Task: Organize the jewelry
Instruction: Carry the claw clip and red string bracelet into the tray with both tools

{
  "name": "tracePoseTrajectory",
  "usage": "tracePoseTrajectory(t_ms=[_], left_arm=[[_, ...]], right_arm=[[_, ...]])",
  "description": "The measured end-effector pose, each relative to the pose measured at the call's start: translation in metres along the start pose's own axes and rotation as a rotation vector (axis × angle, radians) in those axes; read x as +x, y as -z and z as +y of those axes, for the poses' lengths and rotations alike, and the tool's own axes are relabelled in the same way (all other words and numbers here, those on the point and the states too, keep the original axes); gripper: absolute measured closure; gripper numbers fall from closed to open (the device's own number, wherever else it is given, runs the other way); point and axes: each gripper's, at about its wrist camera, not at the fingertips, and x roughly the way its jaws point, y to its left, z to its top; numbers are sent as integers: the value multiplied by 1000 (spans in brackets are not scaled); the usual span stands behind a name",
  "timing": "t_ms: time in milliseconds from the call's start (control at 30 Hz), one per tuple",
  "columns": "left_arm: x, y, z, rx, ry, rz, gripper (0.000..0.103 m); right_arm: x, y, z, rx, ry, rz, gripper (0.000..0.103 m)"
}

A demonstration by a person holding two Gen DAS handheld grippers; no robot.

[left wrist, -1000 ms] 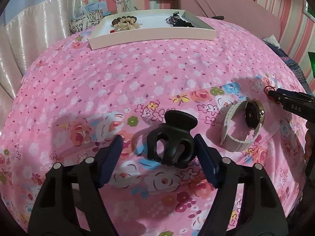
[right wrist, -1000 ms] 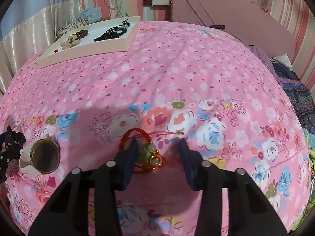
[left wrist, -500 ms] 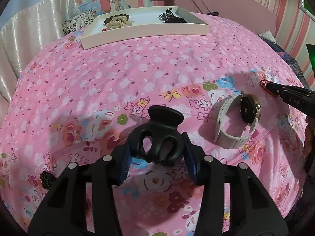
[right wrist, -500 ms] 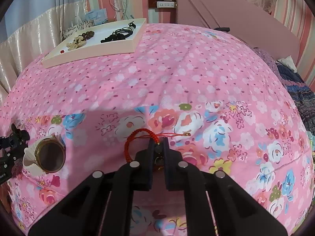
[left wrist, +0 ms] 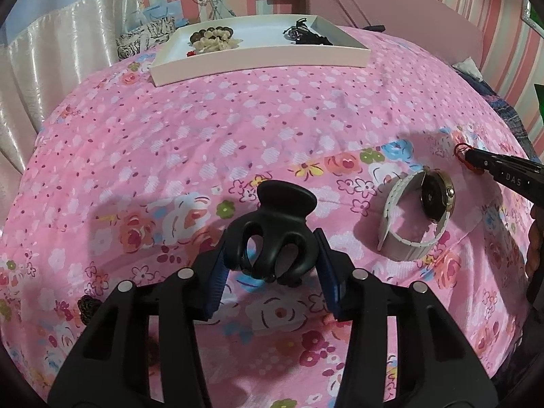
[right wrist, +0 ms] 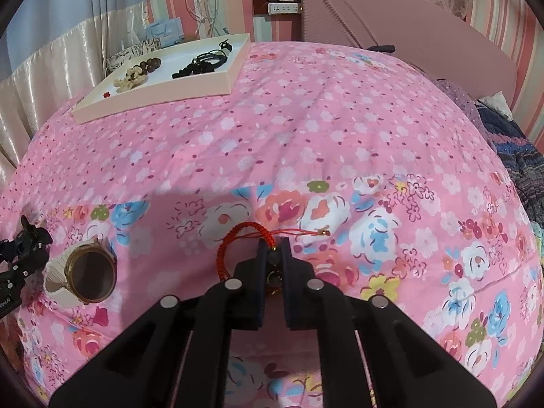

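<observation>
My left gripper [left wrist: 270,265] is shut on a black claw hair clip [left wrist: 272,227], its blue pads pressing both sides of the clip just above the pink floral bedspread. A white-strapped watch with a gold case [left wrist: 418,217] lies to the right of it. In the right wrist view my right gripper [right wrist: 273,255] is shut on a red cord bracelet [right wrist: 234,238], whose loop and thin tail stick out past the fingertips. The watch [right wrist: 85,275] sits at the left there, with the clip [right wrist: 32,234] at the far left edge.
A white tray [left wrist: 258,59] stands at the far end of the bed, holding a bead bracelet [left wrist: 210,37] and black cords [left wrist: 306,35]. A small dark item [left wrist: 89,307] lies left of my left gripper. A pink headboard and folded blankets [right wrist: 510,149] are at the right.
Both grippers closed: the left one's pads came in onto the black clip, and the right one's fingers shut on the red bracelet's charm. Neither hand shifted noticeably.
</observation>
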Motion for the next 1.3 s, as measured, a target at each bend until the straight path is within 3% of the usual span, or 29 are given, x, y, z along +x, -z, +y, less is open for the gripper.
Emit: tracePoseTrajectory(t_ms=[367,700,967,1300], left_arm=[[-24,-42,18,-32,-11,-45,57],[-53,-130,50,-58,-20,-146,57],[-14,-200,74,-71,-7,-115,57],[69,-230,89,-84,-31,-27,57]], right_arm=[[-28,-35,5,-6,-34,-93,96],[-53,-128,32,-24,-114,-241,96],[-19,-197,79,-24,-172,-233,96],[53,-223,132,-42,-194,-138,96]])
